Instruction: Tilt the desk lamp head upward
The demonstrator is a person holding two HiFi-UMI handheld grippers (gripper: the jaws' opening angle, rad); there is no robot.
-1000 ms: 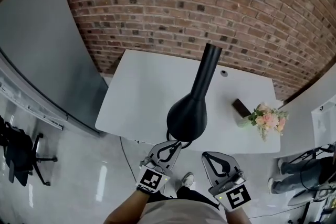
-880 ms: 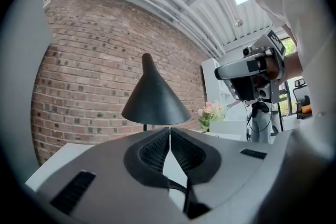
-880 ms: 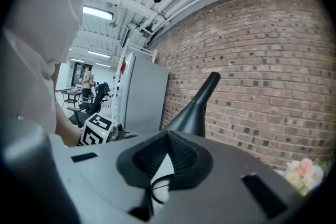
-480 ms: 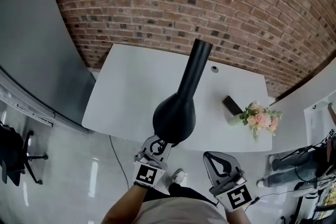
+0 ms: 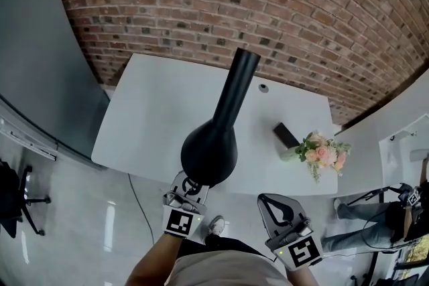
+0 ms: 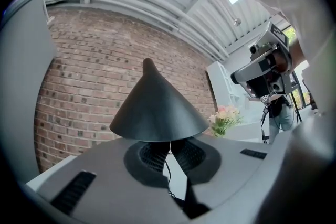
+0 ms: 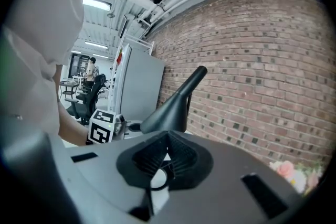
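The black desk lamp stands on the white table (image 5: 154,110). Its cone-shaped head (image 5: 208,152) hangs over the table's near edge, and its neck (image 5: 233,87) rises toward the brick wall. My left gripper (image 5: 192,185) is shut, with its tips tucked under the near rim of the lamp head. In the left gripper view the cone (image 6: 157,110) fills the space just above the closed tips of that gripper (image 6: 169,150); whether they touch the rim I cannot tell. My right gripper (image 5: 263,199) is shut and empty, off to the right of the lamp head (image 7: 167,112).
A vase of pink flowers (image 5: 320,155) and a small black box (image 5: 287,135) sit on the table's right part. A brick wall (image 5: 268,3) backs the table, a grey panel (image 5: 33,63) stands left. A person's legs (image 5: 365,221) show at far right.
My left gripper has moved forward, from just short of the lamp head to under its near rim. The head camera has shifted, and the right gripper has stayed put.
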